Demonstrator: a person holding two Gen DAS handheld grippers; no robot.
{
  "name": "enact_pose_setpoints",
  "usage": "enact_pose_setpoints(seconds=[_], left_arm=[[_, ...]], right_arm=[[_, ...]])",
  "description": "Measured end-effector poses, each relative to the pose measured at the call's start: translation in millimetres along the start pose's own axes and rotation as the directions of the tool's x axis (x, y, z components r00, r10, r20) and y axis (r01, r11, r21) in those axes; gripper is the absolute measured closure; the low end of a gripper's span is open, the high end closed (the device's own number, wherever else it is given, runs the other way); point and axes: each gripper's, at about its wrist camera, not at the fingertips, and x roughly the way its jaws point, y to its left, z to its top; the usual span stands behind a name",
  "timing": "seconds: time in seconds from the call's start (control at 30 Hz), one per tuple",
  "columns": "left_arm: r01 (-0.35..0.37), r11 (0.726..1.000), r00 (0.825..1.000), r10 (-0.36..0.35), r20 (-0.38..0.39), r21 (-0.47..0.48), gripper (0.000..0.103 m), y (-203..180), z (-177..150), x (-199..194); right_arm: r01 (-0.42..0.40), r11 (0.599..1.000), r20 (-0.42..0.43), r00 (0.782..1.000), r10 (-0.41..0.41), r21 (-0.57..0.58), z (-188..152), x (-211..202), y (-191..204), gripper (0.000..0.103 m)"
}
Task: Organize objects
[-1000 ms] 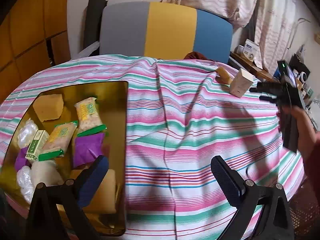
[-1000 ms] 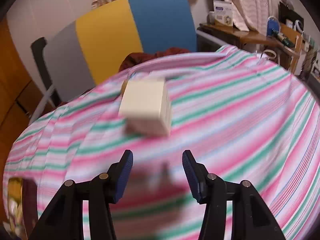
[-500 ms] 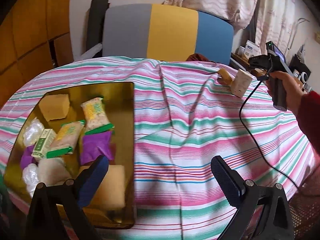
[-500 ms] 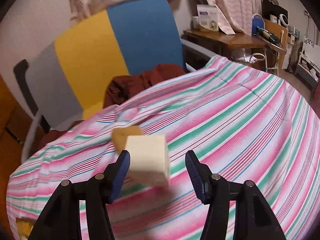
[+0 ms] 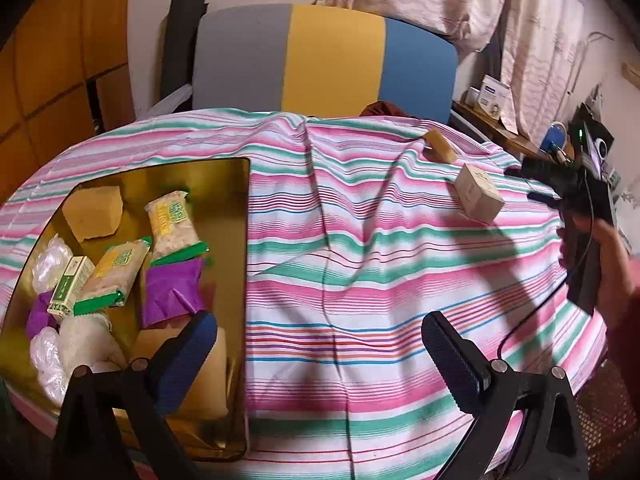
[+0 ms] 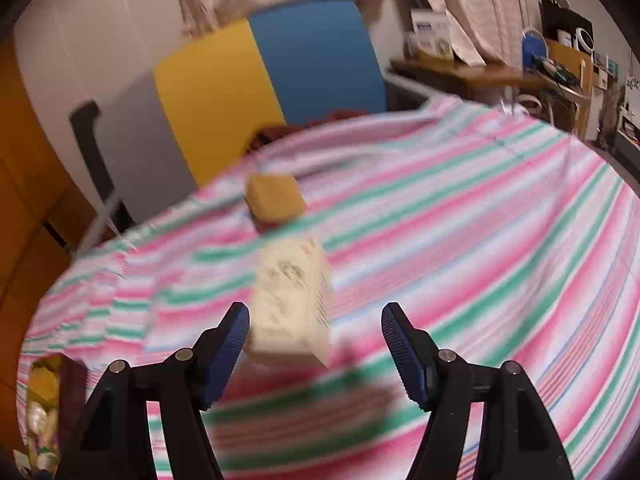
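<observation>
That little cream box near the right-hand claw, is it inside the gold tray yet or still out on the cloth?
Out. The cream box lies on the striped tablecloth, far from the gold tray, ahead of the open right gripper, whose jaws have just been opening.

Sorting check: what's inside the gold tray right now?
The gold tray holds a tan sponge, two yellow snack packs, purple packets, a green box and clear bags. The left gripper hides its near end.
</observation>
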Motion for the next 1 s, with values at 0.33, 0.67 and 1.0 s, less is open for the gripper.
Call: enact_pose_setpoints(seconds=[0.33,0.67,1.0], left_arm=[[-0.028,0.999,1.0,0.028,0.009,-0.019,0.0,4.6,7.2,-7.1],[-0.001,0.999,0.999,-0.001,0.045,0.044,0.0,-44.3,59.7,37.9],[0.182,0.983,0.983,-0.183,-0.01,-0.017,0.0,-139.0,163.7,158.4]], right_arm=[[0.098,0.992,-0.111,0.988,-0.107,-0.078,-15.4,61.4,35.0,0.039],[0.195,0.974,0.068,0.98,-0.188,-0.116,-24.0,34.5,-9.4,0.051],[0.187,0.982,0.114,0.976,-0.186,0.002,-37.7,26.4,-50.0,0.052]])
